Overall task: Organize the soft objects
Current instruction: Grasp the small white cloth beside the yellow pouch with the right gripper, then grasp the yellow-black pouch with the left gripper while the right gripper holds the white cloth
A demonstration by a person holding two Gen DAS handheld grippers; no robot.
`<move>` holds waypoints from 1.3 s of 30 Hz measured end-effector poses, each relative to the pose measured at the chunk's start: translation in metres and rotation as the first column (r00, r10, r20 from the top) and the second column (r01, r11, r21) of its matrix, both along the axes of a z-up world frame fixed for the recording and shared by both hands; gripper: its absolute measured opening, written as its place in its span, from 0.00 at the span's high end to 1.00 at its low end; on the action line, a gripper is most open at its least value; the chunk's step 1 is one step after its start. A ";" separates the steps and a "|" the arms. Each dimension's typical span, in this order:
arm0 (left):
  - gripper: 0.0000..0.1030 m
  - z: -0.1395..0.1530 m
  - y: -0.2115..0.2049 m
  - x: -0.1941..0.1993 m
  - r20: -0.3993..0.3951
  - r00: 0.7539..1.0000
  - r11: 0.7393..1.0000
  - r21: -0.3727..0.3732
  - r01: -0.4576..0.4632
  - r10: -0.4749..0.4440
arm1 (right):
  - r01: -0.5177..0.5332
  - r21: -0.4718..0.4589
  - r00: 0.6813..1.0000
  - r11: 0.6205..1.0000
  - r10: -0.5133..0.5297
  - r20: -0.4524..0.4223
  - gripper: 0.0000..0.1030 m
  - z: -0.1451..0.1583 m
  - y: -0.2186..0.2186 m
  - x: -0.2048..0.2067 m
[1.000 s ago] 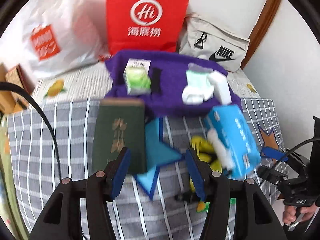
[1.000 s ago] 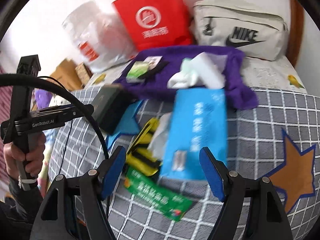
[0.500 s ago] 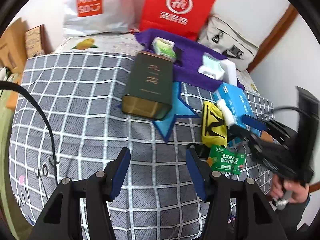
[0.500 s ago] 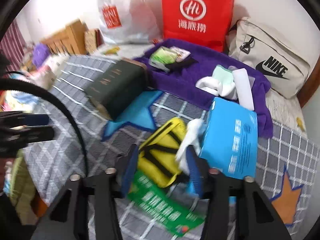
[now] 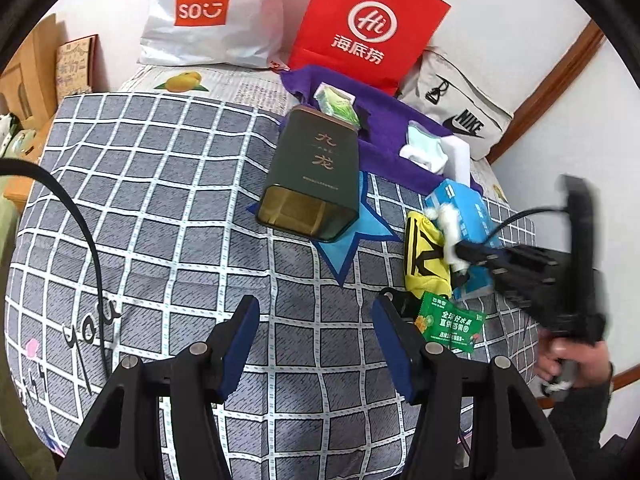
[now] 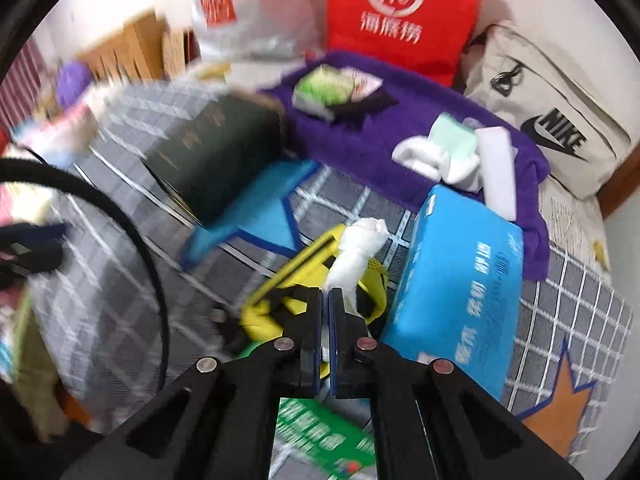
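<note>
Checked bedcover (image 5: 160, 184): matt woven cloth. Purple towel (image 6: 384, 148): fuzzy pile. Green tin (image 5: 316, 168): smooth satin metal. Blue tissue pack (image 6: 464, 280): glossy plastic. Red bag (image 5: 368, 28): matt paper.

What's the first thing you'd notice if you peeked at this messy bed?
Probably the bright red paper bag standing at the back against the wall, with the purple towel spread right in front of it. Nearer, the right gripper is shut on a white tissue sticking out of the blue tissue pack, beside a yellow pouch.

Black left tool (image 5: 316, 320), blue pads, silver screws, looping black cable (image 5: 76, 224), matching black right tool (image 6: 325, 300), dark sleeve (image 5: 580, 412)
</note>
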State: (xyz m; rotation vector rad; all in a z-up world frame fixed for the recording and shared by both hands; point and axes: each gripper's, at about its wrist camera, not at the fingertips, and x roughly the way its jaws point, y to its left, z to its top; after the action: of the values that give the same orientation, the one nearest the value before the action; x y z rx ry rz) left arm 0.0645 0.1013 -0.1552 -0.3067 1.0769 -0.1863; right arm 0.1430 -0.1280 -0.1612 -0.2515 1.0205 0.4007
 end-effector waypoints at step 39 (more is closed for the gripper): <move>0.37 -0.047 -0.161 0.093 -0.083 0.946 0.926 0.196 0.324 -0.314 | 0.446 0.257 0.894 0.857 -0.436 -0.097 0.95 -0.015 -0.212 -0.093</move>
State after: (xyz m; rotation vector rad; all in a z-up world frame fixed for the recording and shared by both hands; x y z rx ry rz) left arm 0.1573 -0.0592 -0.2019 0.0549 1.1817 -0.3562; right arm 0.0500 -0.3399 -0.1761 0.2418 1.0100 0.1211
